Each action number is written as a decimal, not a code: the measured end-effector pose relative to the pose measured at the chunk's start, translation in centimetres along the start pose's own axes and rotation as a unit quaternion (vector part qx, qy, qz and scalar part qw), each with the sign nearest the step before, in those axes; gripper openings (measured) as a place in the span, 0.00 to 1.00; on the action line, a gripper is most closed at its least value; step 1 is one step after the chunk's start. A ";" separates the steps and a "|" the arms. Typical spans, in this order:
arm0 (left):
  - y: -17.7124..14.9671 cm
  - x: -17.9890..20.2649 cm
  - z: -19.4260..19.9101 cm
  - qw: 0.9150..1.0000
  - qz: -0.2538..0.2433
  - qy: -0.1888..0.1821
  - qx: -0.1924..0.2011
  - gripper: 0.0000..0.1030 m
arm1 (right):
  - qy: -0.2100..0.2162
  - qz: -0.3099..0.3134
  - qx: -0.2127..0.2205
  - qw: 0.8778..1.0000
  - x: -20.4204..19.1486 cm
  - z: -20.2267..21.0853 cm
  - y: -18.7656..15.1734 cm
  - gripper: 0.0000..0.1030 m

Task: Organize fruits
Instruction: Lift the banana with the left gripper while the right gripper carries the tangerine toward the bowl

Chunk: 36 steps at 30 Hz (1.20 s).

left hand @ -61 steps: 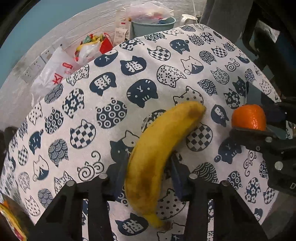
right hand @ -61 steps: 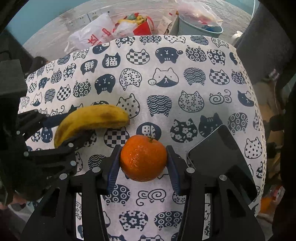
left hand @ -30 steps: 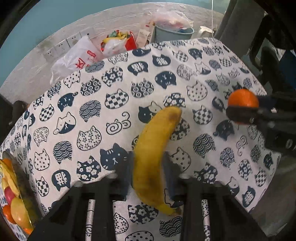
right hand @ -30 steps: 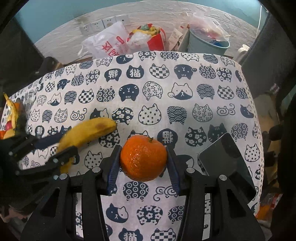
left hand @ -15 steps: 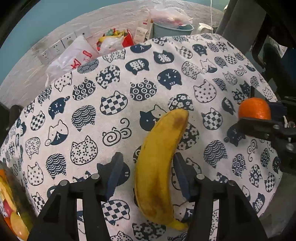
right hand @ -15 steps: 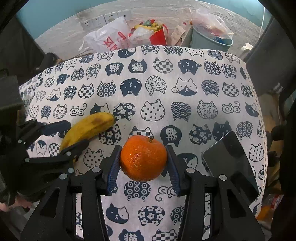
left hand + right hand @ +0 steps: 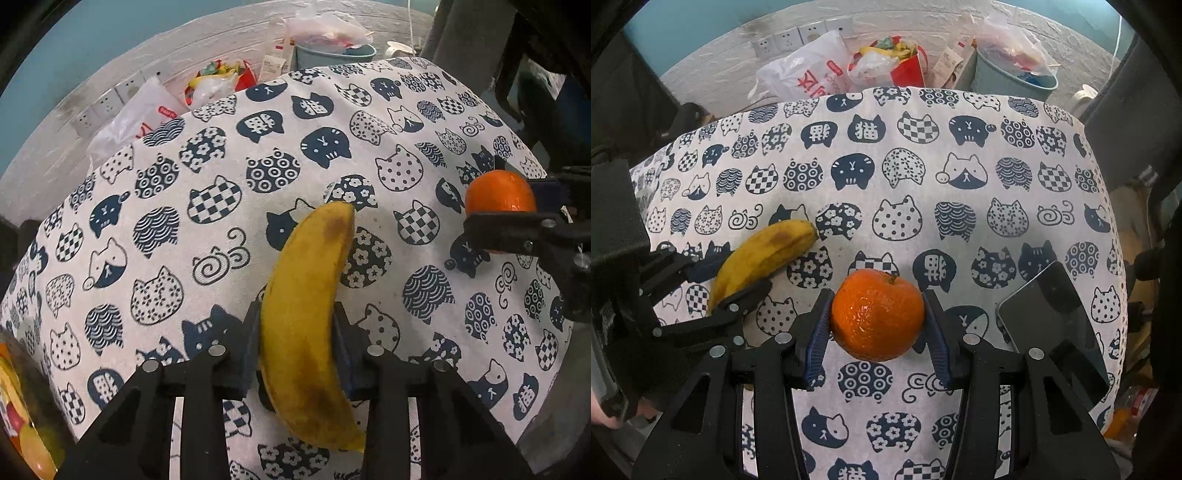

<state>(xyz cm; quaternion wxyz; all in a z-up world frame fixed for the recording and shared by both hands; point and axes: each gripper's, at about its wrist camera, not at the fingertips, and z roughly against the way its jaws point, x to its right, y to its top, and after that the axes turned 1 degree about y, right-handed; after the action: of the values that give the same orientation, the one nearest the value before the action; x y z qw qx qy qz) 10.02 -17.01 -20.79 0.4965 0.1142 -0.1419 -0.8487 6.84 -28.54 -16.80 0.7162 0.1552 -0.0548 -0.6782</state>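
A yellow banana (image 7: 306, 295) with brown patches lies lengthwise between my left gripper's (image 7: 297, 314) jaws, which are closing, their pads pressing on its sides. The right wrist view shows the same banana (image 7: 764, 254) at the left, in the left gripper (image 7: 727, 280), over the cat-print tablecloth (image 7: 221, 166). My right gripper (image 7: 877, 306) is shut on an orange (image 7: 878, 314), blue pads against both sides, held just above the cloth. In the left wrist view, the orange (image 7: 498, 192) and the right gripper (image 7: 517, 206) are at the far right.
A dark phone (image 7: 1056, 317) lies on the cloth to the right of the orange. A container of mixed fruit (image 7: 18, 424) shows at the lower left edge. Behind the table stand a white plastic bag (image 7: 805, 77), a red bag and a blue bin (image 7: 1012, 77).
Half a second ago the left jaws stood apart around the banana; now they press on it again. The right gripper keeps the orange and has barely moved.
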 end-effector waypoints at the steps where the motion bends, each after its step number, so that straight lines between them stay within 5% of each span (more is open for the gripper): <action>1: -0.2 -0.1 0.4 1.000 0.000 0.004 0.004 0.35 | 0.000 0.001 0.002 1.000 -0.1 0.1 0.0 0.45; 20: -2.3 -2.9 10.0 0.996 0.055 0.017 0.064 0.35 | 0.026 0.036 0.055 0.997 -3.6 4.9 0.4 0.45; 36: -7.9 -10.4 16.6 0.984 0.138 0.050 0.098 0.35 | 0.061 0.119 0.081 0.988 -13.2 7.8 1.2 0.45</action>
<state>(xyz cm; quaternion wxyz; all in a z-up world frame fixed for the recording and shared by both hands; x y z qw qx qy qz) 3.08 -2.09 -7.53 0.6015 0.1837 -0.2140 -0.7474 4.80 -16.57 -7.32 0.7791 0.2466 -0.0838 -0.5703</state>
